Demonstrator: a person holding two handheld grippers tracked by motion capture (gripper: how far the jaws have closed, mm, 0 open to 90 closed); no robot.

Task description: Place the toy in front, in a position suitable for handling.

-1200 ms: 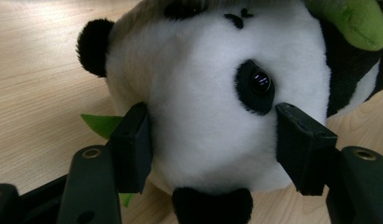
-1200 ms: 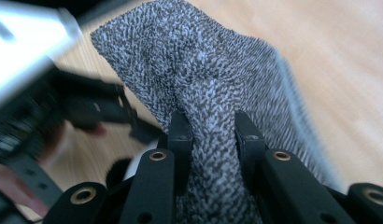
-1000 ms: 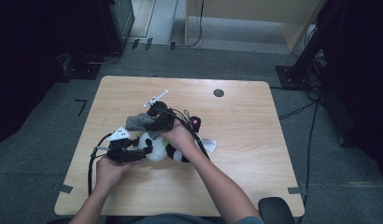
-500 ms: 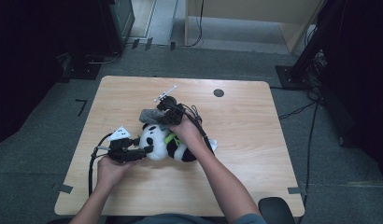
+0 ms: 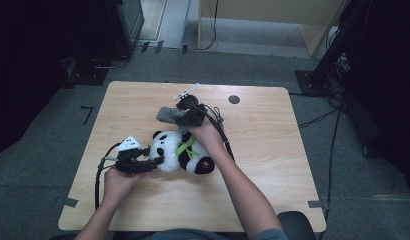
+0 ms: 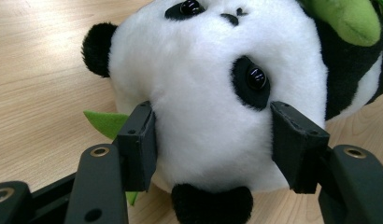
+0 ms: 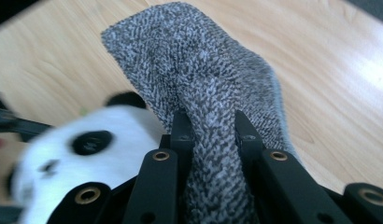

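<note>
**Sock held clear of a steadied plush panda**

Jaws of the right gripper (image 7: pixel 210 126) are clamped on a grey knitted sock (image 7: pixel 203 70), the fabric bunched between the pads and its free end standing beyond them. In the high view this gripper (image 5: pixel 185 116) holds the sock (image 5: pixel 168 114) over the table (image 5: pixel 273 130), just beyond the toy's head. The left gripper (image 6: pixel 213 144) grasps the plush panda (image 6: pixel 203 84) by the head, one pad on each side and pressed into the fur; the panda (image 5: pixel 180 155) lies on its side near the table's front left, a green scarf (image 5: pixel 185 147) around its neck. The work appears to be dressing or undressing the toy with the sock. To do it well, the left grip should stay firm and low so the head cannot roll, while the right keeps a deep bite on the knit and moves along the toy's axis, so that nothing snags.
</note>
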